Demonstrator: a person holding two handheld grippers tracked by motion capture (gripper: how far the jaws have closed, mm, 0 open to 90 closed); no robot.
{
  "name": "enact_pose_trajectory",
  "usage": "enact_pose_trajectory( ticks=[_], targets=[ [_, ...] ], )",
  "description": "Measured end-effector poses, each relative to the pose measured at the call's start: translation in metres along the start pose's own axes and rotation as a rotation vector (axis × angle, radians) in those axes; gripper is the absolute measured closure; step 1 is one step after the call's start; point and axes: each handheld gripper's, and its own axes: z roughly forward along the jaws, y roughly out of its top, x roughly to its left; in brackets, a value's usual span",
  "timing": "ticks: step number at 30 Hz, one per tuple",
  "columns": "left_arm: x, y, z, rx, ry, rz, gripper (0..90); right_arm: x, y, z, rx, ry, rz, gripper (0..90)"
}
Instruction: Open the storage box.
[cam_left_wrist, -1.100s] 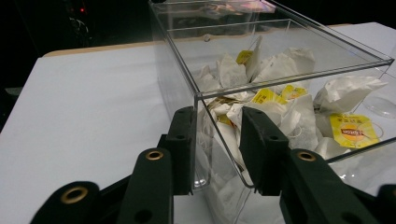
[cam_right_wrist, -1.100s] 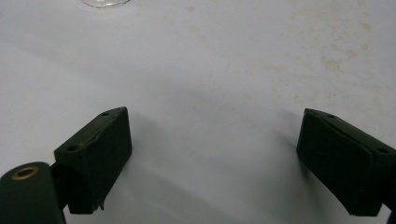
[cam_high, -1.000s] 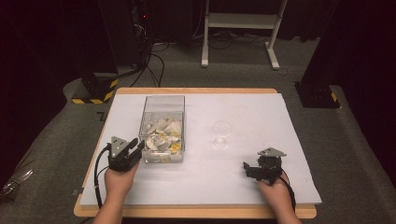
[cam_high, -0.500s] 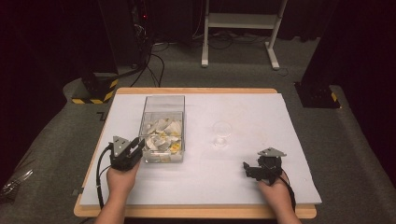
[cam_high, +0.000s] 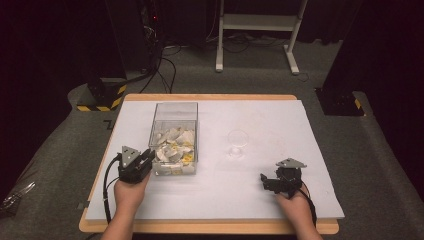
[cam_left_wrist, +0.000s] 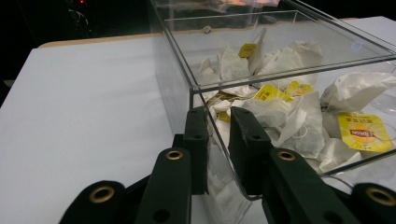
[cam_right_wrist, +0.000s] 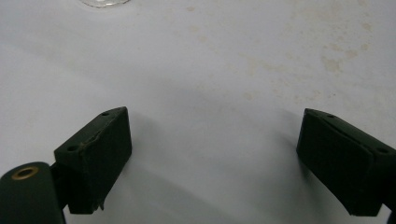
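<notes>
left tool: jaws just closed, clamping the clear box wall at its 7 o'clock corner; hold steady. right tool: open, empty.

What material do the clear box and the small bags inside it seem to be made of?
The box looks like clear, glossy acrylic: see-through walls with sharp, bright edges. The bags seem thin white filter paper, matt and crumpled, with yellow paper tags.

Clear box and glass interrupt open table.
</notes>
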Motion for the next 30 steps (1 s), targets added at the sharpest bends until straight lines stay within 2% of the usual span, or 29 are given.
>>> enact_pose_trajectory(
  ticks=[15,22,30],
  targets=[
    [-0.002,-0.005,-0.010,0.002,0.001,0.000,79.1,0.000,0.000,0.000,0.000,0.000,0.000,10.2],
    [-0.003,-0.012,-0.018,-0.015,0.003,-0.003,80.2,0.000,0.000,0.000,0.000,-0.001,0.000,10.2],
    [-0.008,-0.017,-0.026,-0.010,0.008,0.005,80.2,0.000,0.000,0.000,-0.001,-0.001,-0.001,10.2]
  ],
)
